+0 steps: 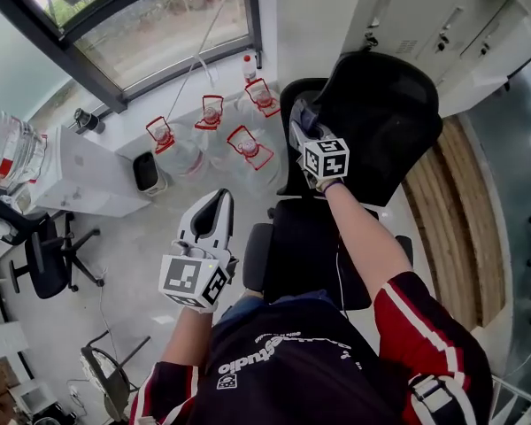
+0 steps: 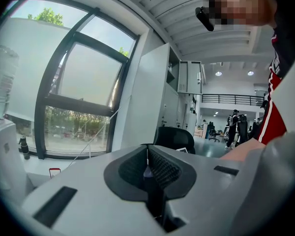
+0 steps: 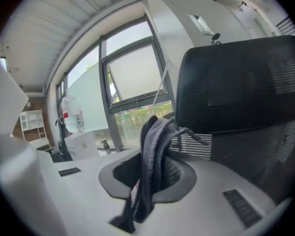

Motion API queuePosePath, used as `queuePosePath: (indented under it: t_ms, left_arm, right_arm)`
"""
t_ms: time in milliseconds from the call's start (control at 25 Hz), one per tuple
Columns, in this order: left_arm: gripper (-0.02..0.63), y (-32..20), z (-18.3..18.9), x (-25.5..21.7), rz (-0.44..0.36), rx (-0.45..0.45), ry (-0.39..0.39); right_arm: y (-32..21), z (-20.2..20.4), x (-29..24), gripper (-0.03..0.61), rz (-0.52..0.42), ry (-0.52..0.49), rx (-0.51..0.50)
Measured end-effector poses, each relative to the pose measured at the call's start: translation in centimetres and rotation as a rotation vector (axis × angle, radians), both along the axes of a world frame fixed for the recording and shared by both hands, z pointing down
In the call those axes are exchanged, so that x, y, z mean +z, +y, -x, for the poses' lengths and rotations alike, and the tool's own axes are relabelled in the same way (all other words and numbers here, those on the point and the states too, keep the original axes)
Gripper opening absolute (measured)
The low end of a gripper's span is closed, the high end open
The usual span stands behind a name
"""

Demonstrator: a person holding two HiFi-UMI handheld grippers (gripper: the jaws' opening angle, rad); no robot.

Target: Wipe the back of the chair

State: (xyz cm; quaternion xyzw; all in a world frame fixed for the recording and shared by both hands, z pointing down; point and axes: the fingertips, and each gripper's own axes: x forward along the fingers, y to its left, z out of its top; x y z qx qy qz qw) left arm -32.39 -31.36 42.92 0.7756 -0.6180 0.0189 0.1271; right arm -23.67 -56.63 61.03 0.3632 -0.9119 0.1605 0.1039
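Note:
The black mesh chair back stands ahead of me, its headrest filling the right gripper view. My right gripper is shut on a grey cloth that sticks up between its jaws, right beside the chair back's left edge. The cloth shows at the gripper's tip in the head view. My left gripper hangs lower left, away from the chair, jaws shut with nothing in them. The chair appears small and distant in the left gripper view.
Several large water bottles with red handles stand on the floor by the window. A white cabinet and another black office chair are at the left. Grey lockers line the wall behind the chair. The chair's seat lies below my right arm.

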Motion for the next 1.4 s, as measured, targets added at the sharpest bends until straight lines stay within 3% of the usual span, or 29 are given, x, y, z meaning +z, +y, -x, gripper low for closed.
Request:
queuePosePath:
  t_ms: [160, 400, 640, 840, 1080, 1400]
  left_arm:
    - [0.029, -0.5, -5.0, -0.2, -0.008, 0.046, 0.006]
    - [0.028, -1.4, -14.2, 0.2, -0.007, 0.134, 0.006]
    - [0.029, -2.5, -22.1, 1.1, -0.001, 0.208, 0.002]
    - [0.029, -3.6, -25.8, 1.7, 0.005, 0.232, -0.004]
    - [0.029, -4.4, -27.2, 1.8, 0.011, 0.222, -0.007]
    - [0.028, -4.0, -25.7, 2.4, 0.031, 0.173, -0.017]
  right_arm:
    - [0.8, -6.4, 0.4, 0.071, -0.004, 0.017, 0.035]
    - [2.1, -19.6, 3.0, 0.07, 0.025, 0.029, 0.141]
    - [1.8, -34.4, 6.5, 0.069, 0.055, 0.092, 0.355]
    - [0.8, -43.9, 9.0, 0.069, 0.082, 0.163, 0.522]
    - [-0.1, -47.9, 11.1, 0.069, 0.112, 0.216, 0.57]
    - [-1.5, -45.3, 12.3, 0.069, 0.119, 0.239, 0.509]
